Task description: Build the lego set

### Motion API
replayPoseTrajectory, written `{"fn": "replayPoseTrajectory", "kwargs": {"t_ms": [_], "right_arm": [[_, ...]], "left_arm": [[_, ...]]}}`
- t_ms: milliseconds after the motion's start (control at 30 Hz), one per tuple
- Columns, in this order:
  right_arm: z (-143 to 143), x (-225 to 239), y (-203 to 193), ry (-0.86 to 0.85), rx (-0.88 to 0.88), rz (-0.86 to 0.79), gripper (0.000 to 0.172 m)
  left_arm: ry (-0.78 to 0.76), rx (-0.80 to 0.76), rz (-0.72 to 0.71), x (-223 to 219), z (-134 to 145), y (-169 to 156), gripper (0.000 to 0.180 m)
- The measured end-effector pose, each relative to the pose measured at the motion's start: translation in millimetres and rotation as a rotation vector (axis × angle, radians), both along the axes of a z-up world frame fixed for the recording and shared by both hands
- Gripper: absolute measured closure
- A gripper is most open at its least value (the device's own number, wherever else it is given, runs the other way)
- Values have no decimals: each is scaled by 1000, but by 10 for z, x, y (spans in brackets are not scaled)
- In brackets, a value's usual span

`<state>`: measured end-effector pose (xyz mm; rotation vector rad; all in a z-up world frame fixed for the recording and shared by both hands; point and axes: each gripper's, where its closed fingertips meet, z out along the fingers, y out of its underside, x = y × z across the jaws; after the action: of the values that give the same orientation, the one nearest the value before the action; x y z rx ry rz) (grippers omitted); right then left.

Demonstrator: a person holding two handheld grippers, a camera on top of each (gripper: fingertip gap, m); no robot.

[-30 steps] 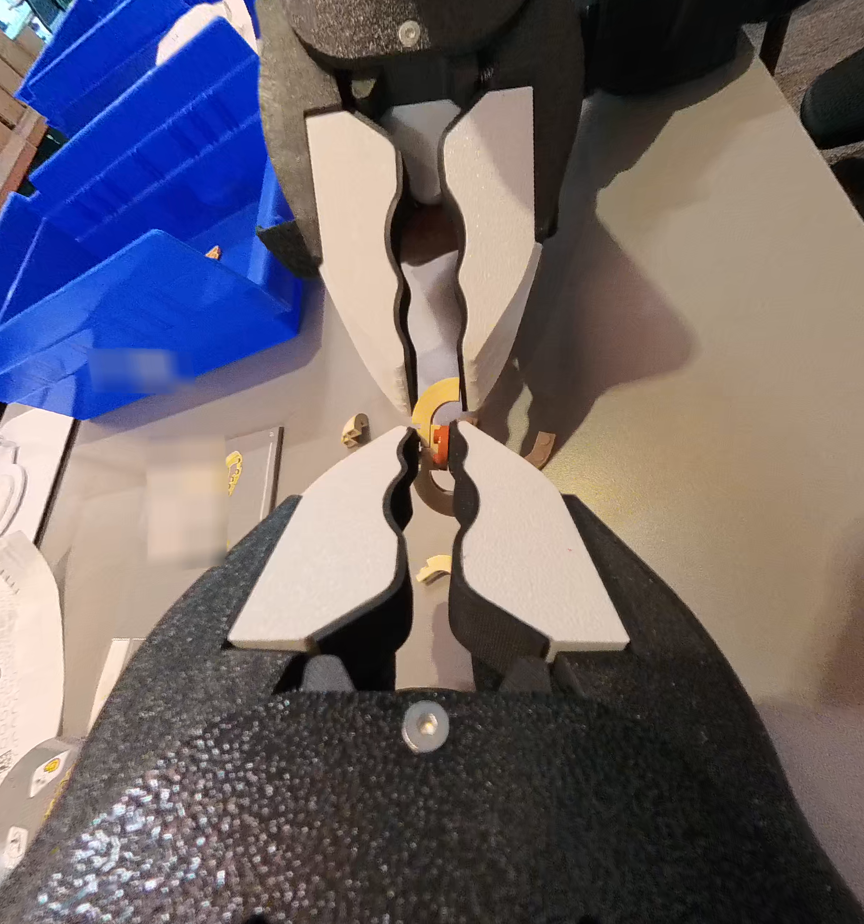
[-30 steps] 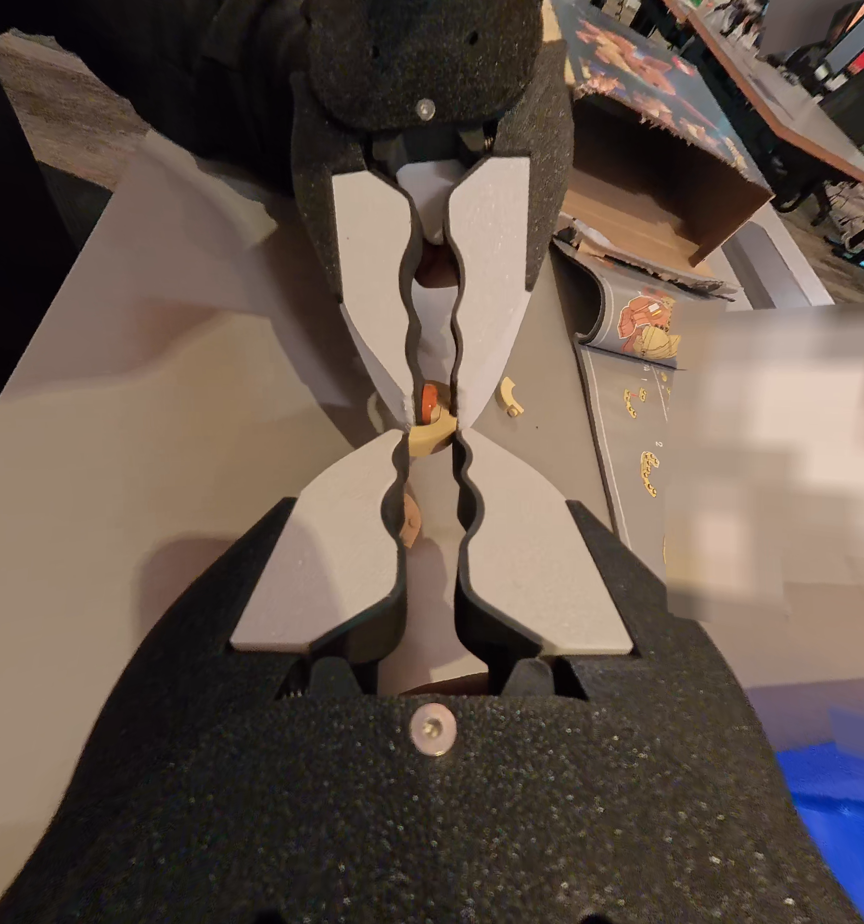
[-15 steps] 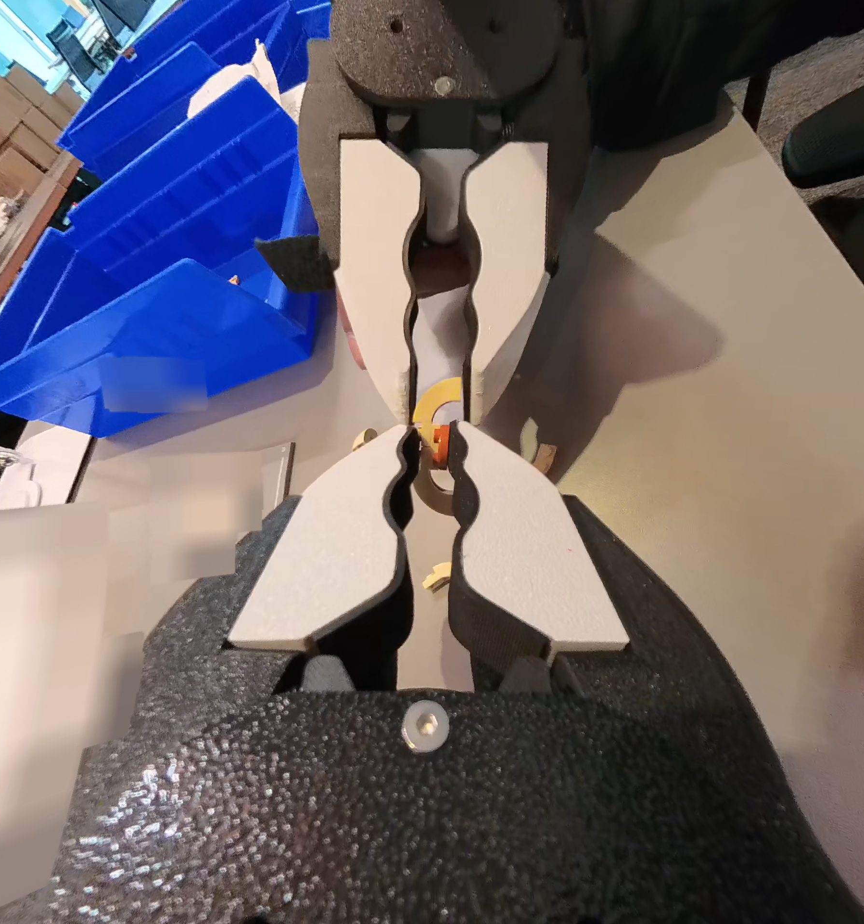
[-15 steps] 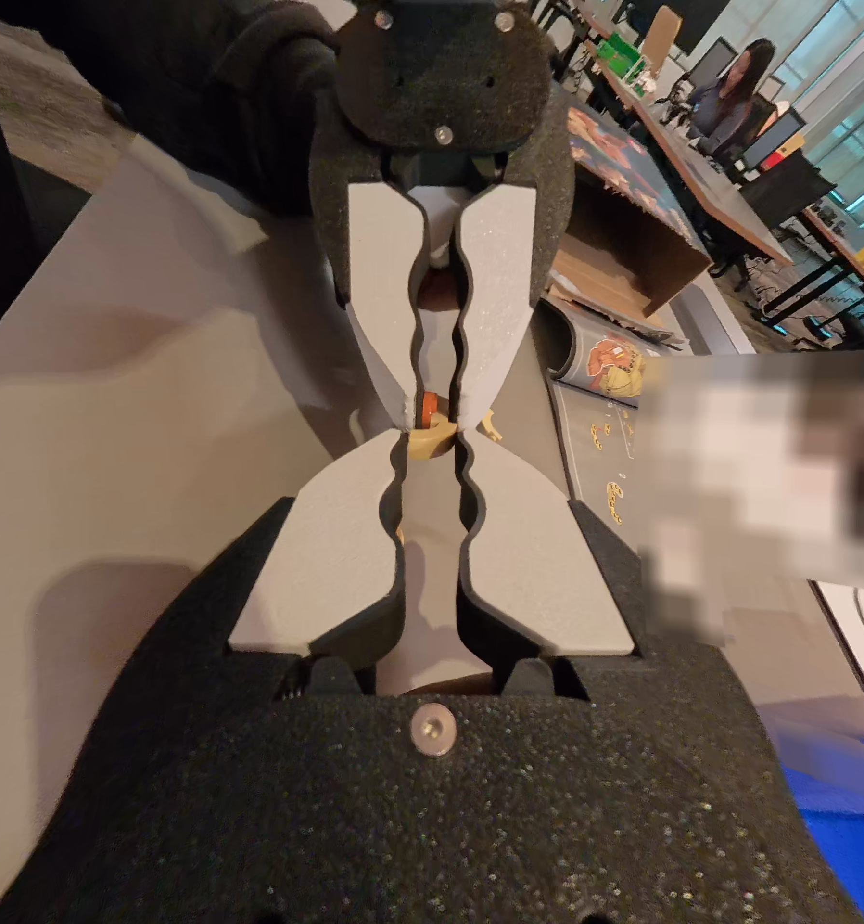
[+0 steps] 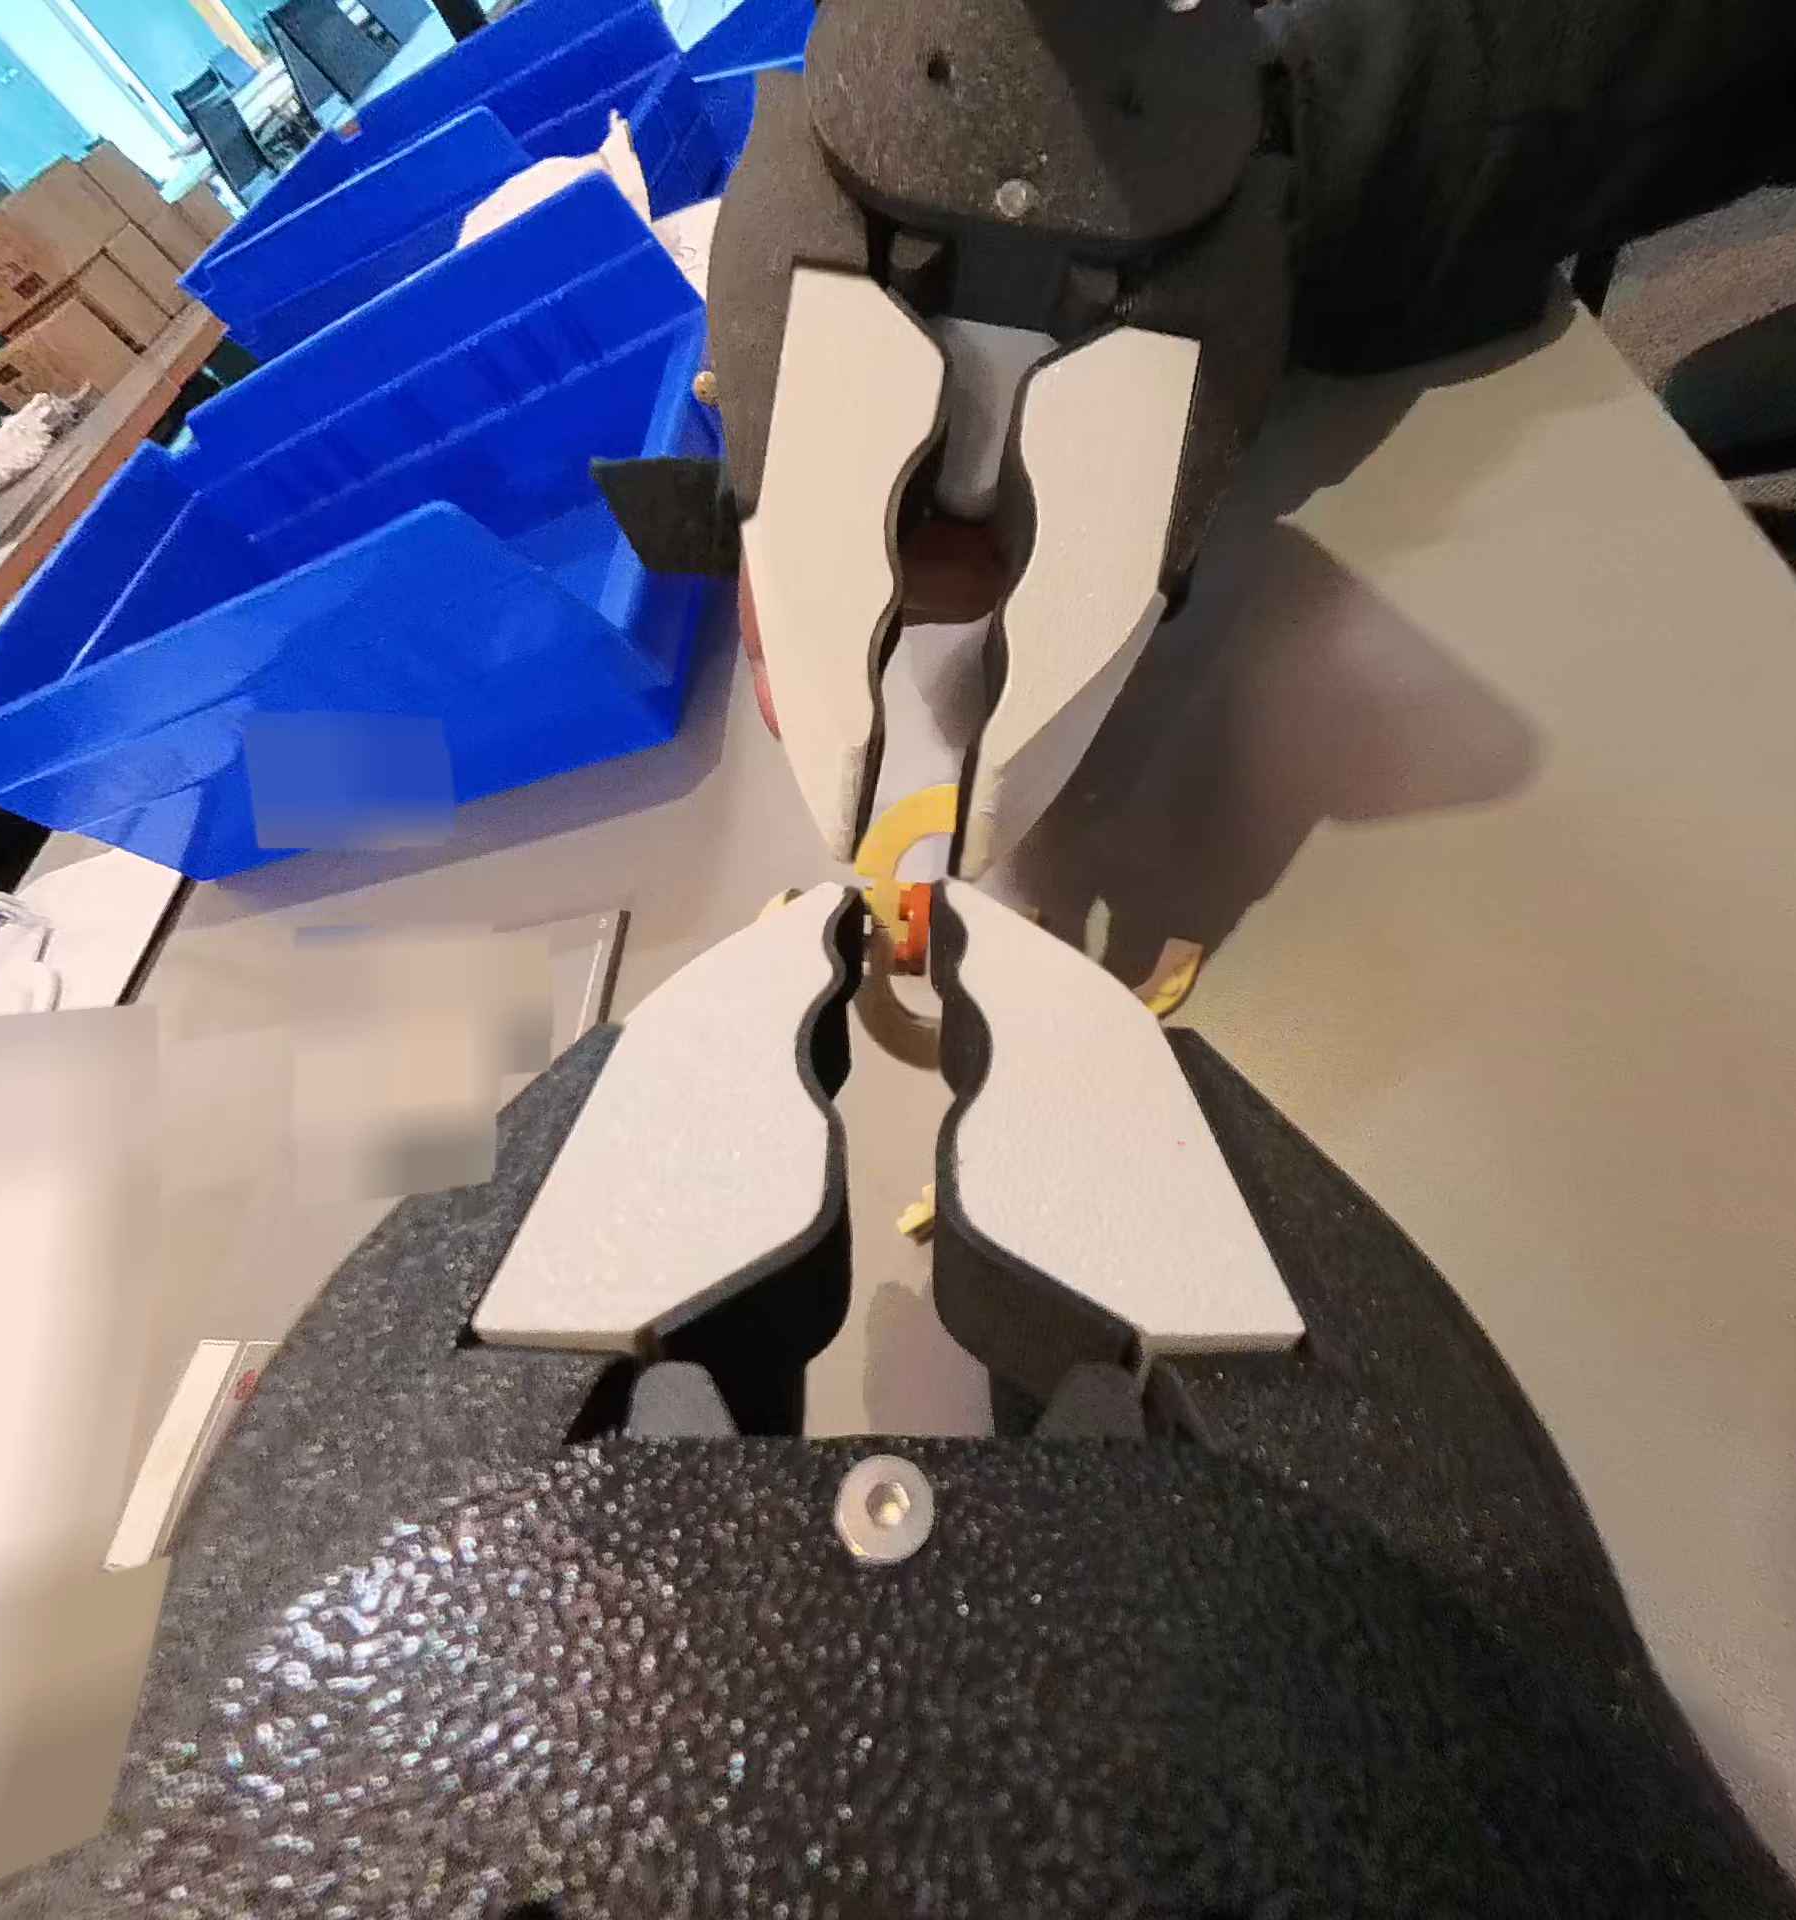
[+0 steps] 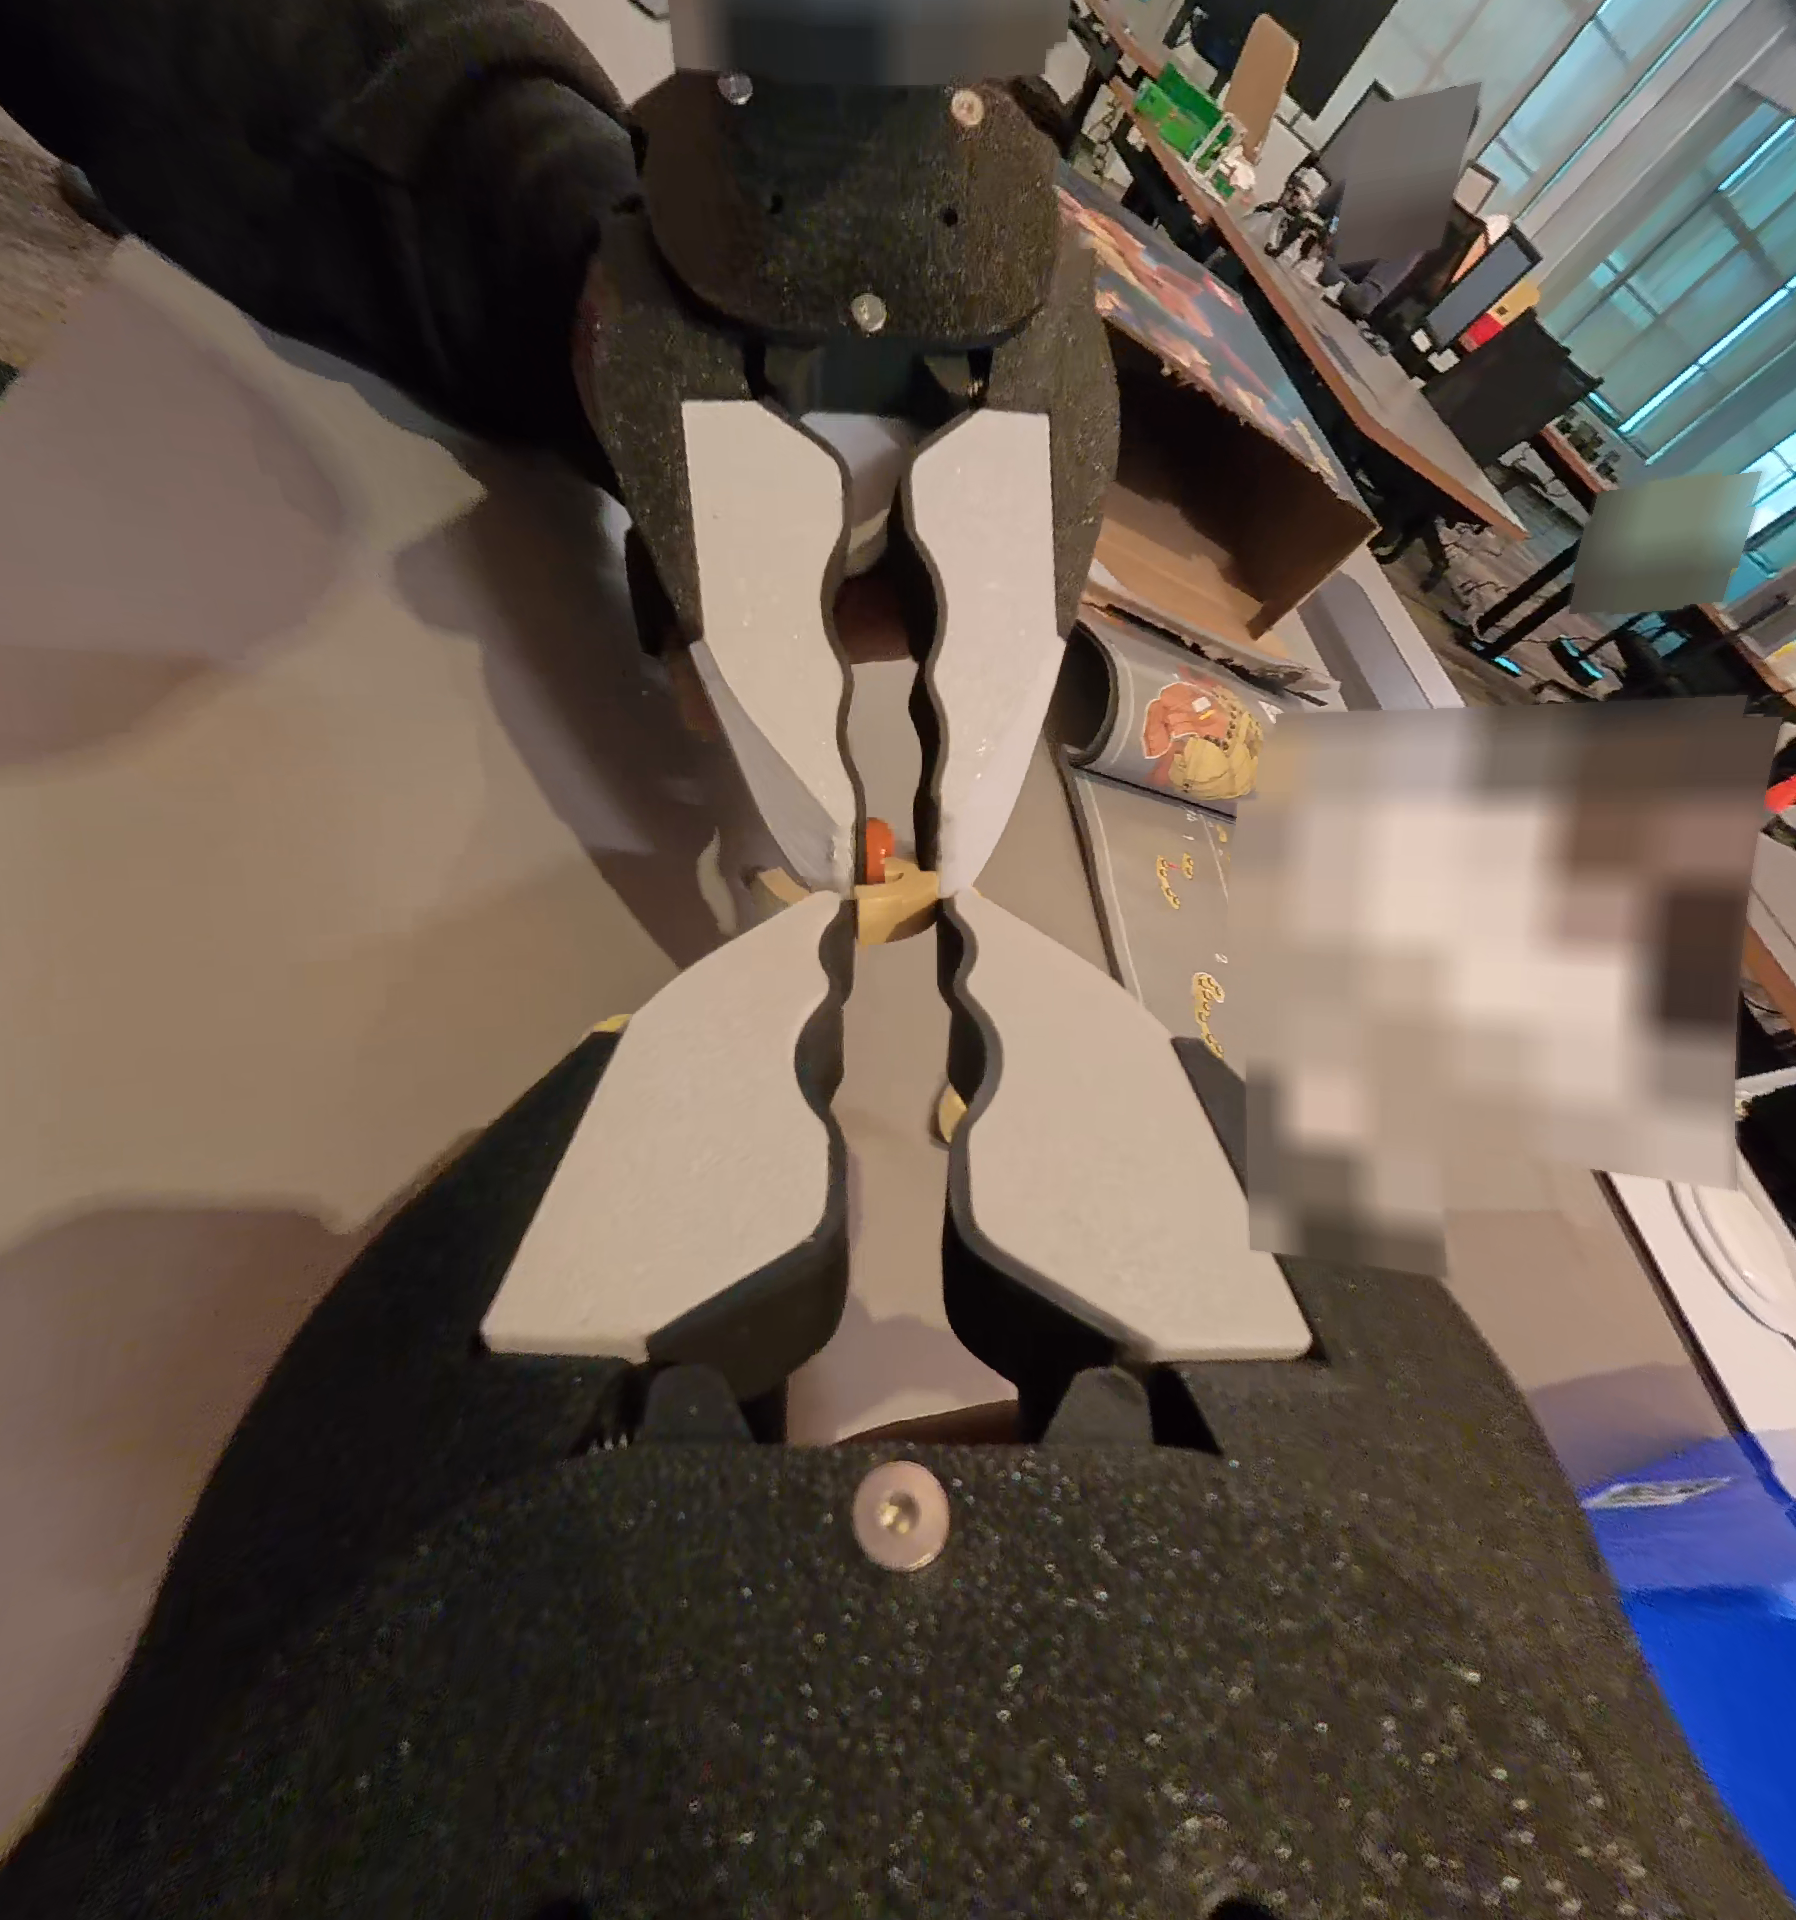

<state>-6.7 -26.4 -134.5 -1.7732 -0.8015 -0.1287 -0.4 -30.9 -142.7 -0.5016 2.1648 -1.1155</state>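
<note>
Yellow half-ring link (image 5: 909, 826) sits clamped in the right claw (image 6: 896, 906), tip to tip with the left claw (image 5: 892, 914), which is clenched on an orange pin (image 5: 912, 925) carrying a tan link (image 5: 904, 1023). Both claws have tipped up together above the table (image 5: 1496, 935), with both grasps unchanged and a loose link (image 5: 1174, 971) lying below.

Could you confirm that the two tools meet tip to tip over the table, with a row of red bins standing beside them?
Not quite: the bins are blue, not red, as the left wrist view shows. The rest holds: the left tool and right tool meet tip to tip over the table.
</note>
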Motion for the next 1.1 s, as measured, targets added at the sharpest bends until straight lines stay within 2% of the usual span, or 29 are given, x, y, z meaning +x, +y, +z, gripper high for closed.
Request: {"fn": "replayPoseTrajectory", "kwargs": {"t_ms": [167,333,467,633,767,1100], "right_arm": [[31,65,15,1,20,-33,159],[100,65,7,25,49,-30,159],[117,59,8,33,61,-27,159],[95,47,17,36,56,-27,159],[77,11,26,36,55,-20,159],[136,-40,23,35,102,0,158]], "left_arm": [[-31,80,12,32,-123,1,155],[-67,68,41,62,-52,30,155],[-107,73,44,60,1,53,168],[-150,149,49,61,-26,56,168],[-161,181,55,67,-61,51,162],[-123,64,25,11,40,42,169]]}}
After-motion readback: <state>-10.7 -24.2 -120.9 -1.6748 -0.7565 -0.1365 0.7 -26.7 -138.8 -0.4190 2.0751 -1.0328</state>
